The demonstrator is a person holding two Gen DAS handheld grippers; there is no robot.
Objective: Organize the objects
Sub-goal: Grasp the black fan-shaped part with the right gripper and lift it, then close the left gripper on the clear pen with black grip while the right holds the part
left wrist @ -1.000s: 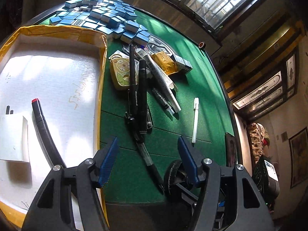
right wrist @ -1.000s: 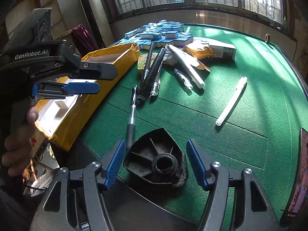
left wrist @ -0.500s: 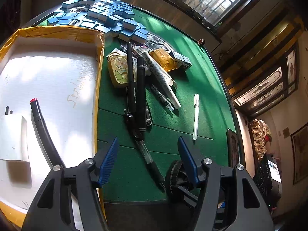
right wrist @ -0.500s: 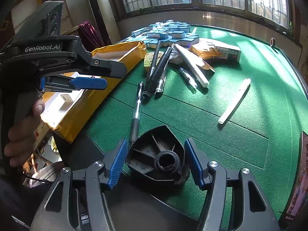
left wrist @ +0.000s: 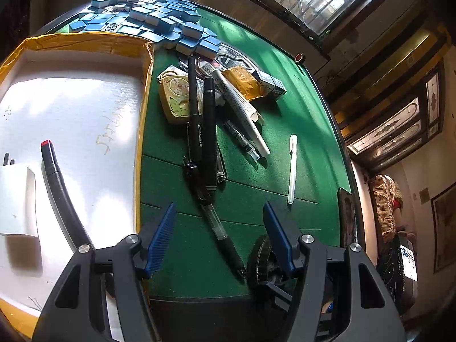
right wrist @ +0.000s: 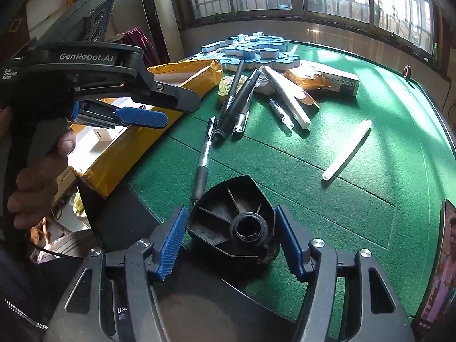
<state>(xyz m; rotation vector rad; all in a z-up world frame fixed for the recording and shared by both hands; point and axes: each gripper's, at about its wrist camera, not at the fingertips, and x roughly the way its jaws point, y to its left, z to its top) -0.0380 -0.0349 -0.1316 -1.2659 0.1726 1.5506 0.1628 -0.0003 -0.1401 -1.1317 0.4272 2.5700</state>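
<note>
Straddling a black ribbed plastic knob (right wrist: 232,225) at the green table's (right wrist: 356,188) near edge, the right gripper (right wrist: 229,240) is holding its jaws spread, pads not yet pressing. The left gripper (left wrist: 219,236) is hovering open and empty beside the yellow-edged tray (left wrist: 85,105). Next, likely, comes closing on the knob and carrying it to the tray.

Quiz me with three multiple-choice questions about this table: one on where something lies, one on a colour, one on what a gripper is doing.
1. Where does the black marker with the red end lie?
A. in the yellow-edged box
B. on the green felt
C. on the blue tiles

2. What colour is the pen lying alone, apart from the pile?
A. black
B. white
C. red

3. How does the right gripper stand around the black plastic piece?
A. shut tight on it
B. far from it
C. open, a finger on each side

Answers: 1 A, it rests on the box's white floor. 2 B, it is white all over. 3 C, gaps show beside both pads.
</note>
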